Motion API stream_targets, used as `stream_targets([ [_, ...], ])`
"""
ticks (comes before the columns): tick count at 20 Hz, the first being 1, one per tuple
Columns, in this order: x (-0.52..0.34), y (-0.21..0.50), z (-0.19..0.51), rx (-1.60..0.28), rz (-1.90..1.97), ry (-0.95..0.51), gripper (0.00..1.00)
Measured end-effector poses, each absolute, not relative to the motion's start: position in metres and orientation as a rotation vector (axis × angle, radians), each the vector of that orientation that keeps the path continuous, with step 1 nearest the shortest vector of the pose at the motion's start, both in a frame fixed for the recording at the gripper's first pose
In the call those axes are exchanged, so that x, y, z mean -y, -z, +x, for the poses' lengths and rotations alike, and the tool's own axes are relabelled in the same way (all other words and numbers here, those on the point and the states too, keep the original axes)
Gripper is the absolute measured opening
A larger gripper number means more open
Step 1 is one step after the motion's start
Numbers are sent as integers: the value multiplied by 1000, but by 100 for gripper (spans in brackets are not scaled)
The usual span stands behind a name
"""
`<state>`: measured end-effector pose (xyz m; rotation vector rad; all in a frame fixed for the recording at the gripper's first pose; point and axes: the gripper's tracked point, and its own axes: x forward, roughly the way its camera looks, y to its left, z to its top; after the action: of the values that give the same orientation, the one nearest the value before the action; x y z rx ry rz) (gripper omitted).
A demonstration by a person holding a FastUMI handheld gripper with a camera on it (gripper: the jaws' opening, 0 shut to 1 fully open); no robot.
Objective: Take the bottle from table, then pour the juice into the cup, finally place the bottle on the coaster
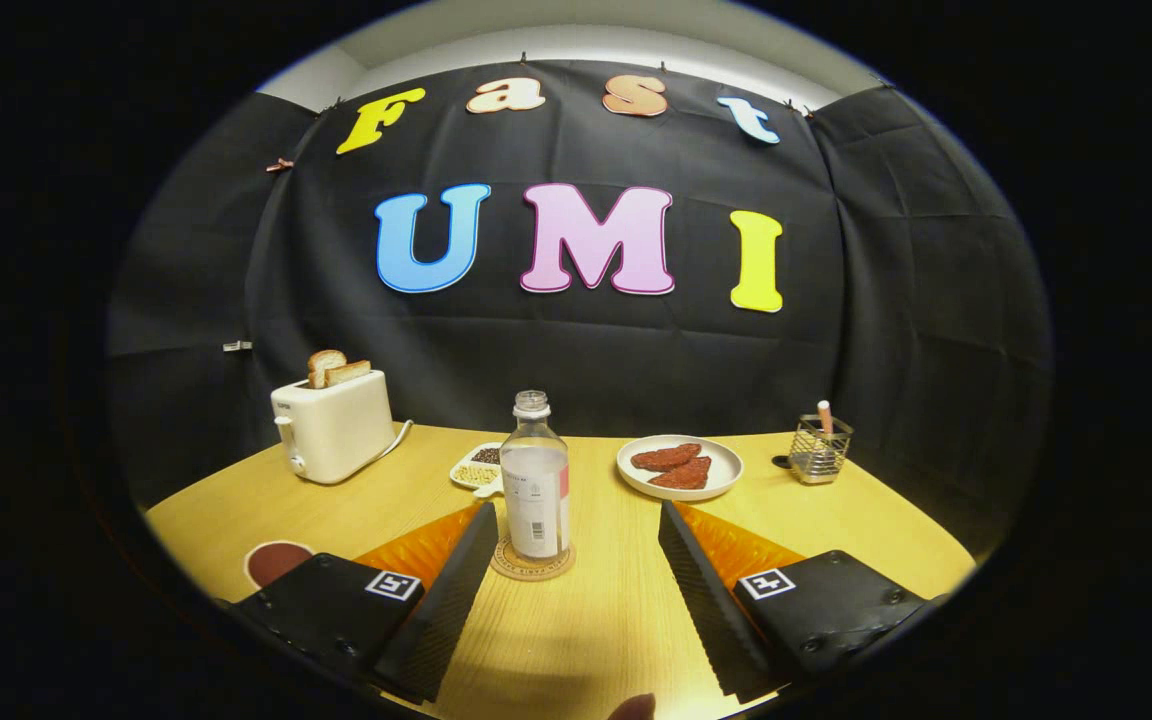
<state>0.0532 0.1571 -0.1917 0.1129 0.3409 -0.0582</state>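
The clear plastic bottle (534, 480), capped and holding clear liquid to about shoulder height, stands upright on the round cork coaster (533, 563) on the yellow wooden counter (586, 620). The gripper (576, 520) has its fingers wide apart, the bottle between their tips and nearer the left one, untouched. Judging by this, the placing looks done; backing straight away remains. A white plate (679, 467) beyond holds reddish slices.

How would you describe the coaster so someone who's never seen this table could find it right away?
Start at the yellow wooden table and find the clear bottle standing near its middle, just ahead of the open tongs. The coaster is the round cork-coloured disc under that bottle. Unlike the white plate beyond, it is small, flat and brown.
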Motion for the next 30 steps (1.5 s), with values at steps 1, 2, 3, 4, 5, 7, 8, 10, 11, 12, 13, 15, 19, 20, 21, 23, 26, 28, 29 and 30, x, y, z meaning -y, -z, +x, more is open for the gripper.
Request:
stream_targets([
  [1, -151, 182, 43, -347, 102, 68, 99],
  [2, -143, 170, 35, -346, 101, 75, 99],
  [3, -136, 155, 28, -339, 103, 86, 98],
  [4, -128, 140, 23, -327, 103, 92, 98],
  [5, -120, 125, 19, -315, 95, 102, 98],
  [7, -102, 96, 13, -284, 99, 123, 98],
  [8, -94, 82, 11, -266, 93, 138, 98],
  [10, -78, 59, 7, -232, 65, 156, 98],
  [11, -72, 52, 3, -227, 37, 160, 98],
  [12, -64, 46, 0, -230, 8, 167, 97],
  [13, -57, 40, -4, -233, -15, 170, 97],
  [15, -47, 25, -8, -229, -46, 172, 97],
  [19, -37, -7, -9, -187, -60, 137, 97],
  [20, -33, -14, -7, -175, -67, 131, 98],
  [21, -29, -20, -6, -161, -74, 131, 97],
  [23, -20, -31, -3, -126, -83, 132, 97],
  [26, -1, -36, 2, -89, -123, 141, 97],
  [28, 11, -36, 5, -70, -142, 140, 97],
  [29, 15, -36, 5, -64, -146, 136, 97],
  [30, 19, -35, 6, -58, -148, 125, 97],
])
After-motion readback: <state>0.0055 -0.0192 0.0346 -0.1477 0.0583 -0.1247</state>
